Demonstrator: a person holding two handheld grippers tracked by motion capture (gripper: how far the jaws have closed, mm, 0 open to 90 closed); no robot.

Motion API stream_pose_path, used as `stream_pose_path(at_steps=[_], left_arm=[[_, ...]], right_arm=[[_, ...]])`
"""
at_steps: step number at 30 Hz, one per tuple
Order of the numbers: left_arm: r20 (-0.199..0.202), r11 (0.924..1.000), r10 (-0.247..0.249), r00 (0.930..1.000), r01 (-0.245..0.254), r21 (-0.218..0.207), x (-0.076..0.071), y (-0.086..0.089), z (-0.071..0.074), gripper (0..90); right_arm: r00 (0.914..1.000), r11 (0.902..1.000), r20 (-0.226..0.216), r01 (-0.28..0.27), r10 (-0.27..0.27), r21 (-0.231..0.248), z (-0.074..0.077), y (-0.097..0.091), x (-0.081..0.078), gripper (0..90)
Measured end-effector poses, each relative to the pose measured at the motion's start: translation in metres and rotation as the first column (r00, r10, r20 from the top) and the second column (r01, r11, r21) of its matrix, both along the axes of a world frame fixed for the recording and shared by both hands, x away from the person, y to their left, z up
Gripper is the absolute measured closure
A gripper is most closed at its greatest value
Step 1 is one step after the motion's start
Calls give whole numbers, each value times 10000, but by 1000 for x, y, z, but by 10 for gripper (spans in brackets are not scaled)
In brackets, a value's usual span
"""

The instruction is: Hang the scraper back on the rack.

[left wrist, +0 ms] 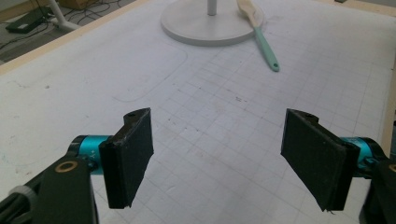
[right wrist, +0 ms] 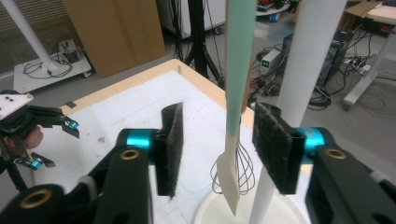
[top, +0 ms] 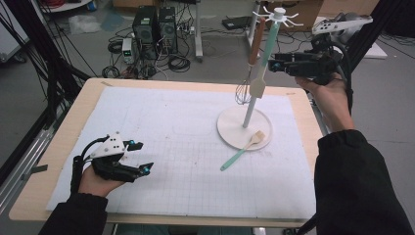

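Spatula [right wrist: 238,93] hangs upright (blade down).

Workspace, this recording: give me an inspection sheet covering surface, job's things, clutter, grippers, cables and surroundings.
Surface: white gridded mat on a wooden table.
Job's things: white stand with a hook crown; a teal-handled spatula and a whisk hang from it; a second teal utensil lies across the stand's base rim onto the mat.
Clutter: nothing seen.
Grippers: left gripper rests on the mat, open and empty. Right gripper is raised at the stand, its fingers either side of the hanging spatula, not touching it.
Cables: one trails from the right gripper.
Surroundings: computer towers, floor wiring, cardboard.
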State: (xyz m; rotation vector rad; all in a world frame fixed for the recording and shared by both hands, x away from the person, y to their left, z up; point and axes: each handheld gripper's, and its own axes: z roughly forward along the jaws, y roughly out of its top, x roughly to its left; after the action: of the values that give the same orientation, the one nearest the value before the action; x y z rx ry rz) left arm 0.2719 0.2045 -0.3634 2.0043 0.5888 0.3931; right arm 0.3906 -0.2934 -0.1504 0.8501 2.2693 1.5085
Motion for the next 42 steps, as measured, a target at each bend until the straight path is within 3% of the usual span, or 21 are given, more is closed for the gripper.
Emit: stream_pose_path(at_steps=[8, 20, 31, 34, 37, 42], left_arm=[[-9, 10000, -29, 10000, 29, 35, 0, 0, -1, 253], [-25, 10000, -4, 10000, 4, -46, 1, 3, -1, 251], [-15, 10000, 10, 10000, -10, -47, 0, 2, -1, 250], [-22, 10000, 4, 10000, -4, -57, 0, 2, -1, 250], [-17, 10000, 11, 10000, -11, -36, 1, 2, -1, 250], [-17, 10000, -48, 10000, 48, -28, 1, 2, -1, 250]], right_arm=[[9999, 9999, -25, -107, 107, -122, -8, -1, -9, 459], [9988, 9988, 5, -491, 491, -52, -17, 4, -21, 434], [9974, 9973, -14, -718, 717, -138, -23, 11, -21, 432], [9982, 9983, 188, -571, 570, 66, -21, 9, -21, 441], [9983, 9985, 232, -539, 536, 102, -16, 7, -21, 526], [9965, 9975, 463, -701, 700, 26, -3, 3, -21, 812]])
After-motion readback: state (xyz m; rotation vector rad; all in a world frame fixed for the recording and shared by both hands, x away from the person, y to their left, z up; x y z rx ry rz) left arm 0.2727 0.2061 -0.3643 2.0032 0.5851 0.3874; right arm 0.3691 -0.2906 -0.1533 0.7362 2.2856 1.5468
